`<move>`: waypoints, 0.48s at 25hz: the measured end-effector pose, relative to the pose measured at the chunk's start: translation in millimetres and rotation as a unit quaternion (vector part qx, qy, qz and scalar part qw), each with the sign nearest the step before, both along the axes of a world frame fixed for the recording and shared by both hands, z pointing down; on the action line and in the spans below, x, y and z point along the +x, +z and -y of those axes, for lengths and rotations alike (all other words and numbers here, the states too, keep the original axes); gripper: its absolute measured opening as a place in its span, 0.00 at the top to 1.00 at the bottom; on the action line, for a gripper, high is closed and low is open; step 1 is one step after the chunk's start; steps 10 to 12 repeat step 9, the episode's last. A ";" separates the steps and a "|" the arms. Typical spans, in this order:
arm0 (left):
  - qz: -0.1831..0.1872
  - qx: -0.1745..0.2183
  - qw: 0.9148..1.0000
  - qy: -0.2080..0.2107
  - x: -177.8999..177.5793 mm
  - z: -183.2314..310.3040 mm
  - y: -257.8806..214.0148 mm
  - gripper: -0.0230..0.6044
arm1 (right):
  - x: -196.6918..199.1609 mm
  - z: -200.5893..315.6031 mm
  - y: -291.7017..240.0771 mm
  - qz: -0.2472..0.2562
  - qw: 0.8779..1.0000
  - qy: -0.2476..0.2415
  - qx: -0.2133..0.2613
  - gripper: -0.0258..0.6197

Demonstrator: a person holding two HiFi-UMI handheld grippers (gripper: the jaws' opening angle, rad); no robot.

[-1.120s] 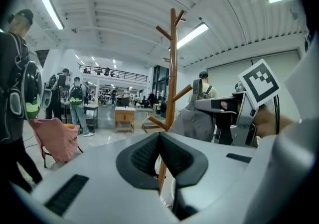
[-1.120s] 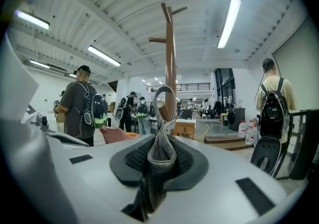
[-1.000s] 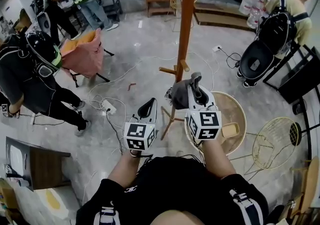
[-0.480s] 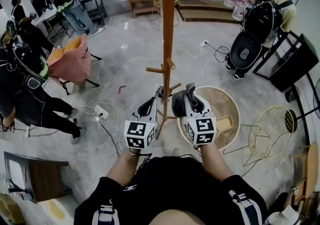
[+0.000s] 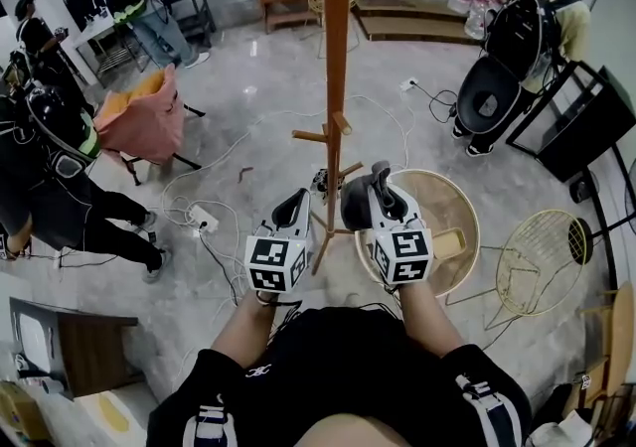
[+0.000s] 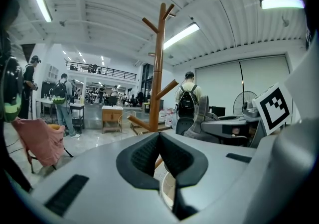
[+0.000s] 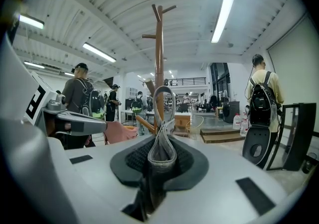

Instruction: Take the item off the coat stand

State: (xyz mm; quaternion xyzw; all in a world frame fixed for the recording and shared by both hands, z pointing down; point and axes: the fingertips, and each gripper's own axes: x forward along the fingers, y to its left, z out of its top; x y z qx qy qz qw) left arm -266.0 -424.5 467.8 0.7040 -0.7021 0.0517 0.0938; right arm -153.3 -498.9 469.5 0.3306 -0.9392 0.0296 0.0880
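The wooden coat stand (image 5: 335, 87) rises from the floor just beyond both grippers, and its pegs in view are bare. My right gripper (image 5: 380, 175) is shut on the strap of a dark grey fabric item (image 5: 355, 205), which hangs at its left side, just right of the pole. In the right gripper view the grey strap loop (image 7: 163, 118) sticks up from the closed jaws of the right gripper (image 7: 160, 147), with the coat stand (image 7: 159, 58) behind it. My left gripper (image 5: 297, 201) sits left of the pole. Its pads meet at the tip of the left gripper (image 6: 159, 138) and hold nothing.
A round wicker table (image 5: 452, 199) stands right of the stand's base, with a wire chair (image 5: 542, 261) beyond it. Cables and a power strip (image 5: 204, 219) lie on the floor at left. Several people stand around, a pink cloth (image 5: 149, 122) drapes a chair, and a black rack (image 5: 586, 127) is at right.
The head view has swung, so the stand sits further left in the picture. Both grippers stay close in front of me, the right one still gripping the grey item's strap.
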 end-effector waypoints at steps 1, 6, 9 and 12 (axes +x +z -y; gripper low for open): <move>0.000 0.000 1.000 -0.001 -1.0 -0.3 0.1 0.94 | -0.8 0.5 0.1 0.000 1.000 0.000 0.000 0.86; 0.000 0.000 1.000 -0.005 -7.1 0.4 2.1 0.94 | -8.1 2.6 1.3 0.003 1.000 -0.005 -0.003 0.86; 0.000 -0.001 1.000 -0.009 -9.4 1.2 3.2 0.94 | -10.5 2.9 2.7 0.003 1.000 -0.009 -0.004 0.86; 0.000 -0.001 1.000 -0.009 -9.4 1.2 3.2 0.94 | -10.5 2.9 2.7 0.003 1.000 -0.009 -0.004 0.86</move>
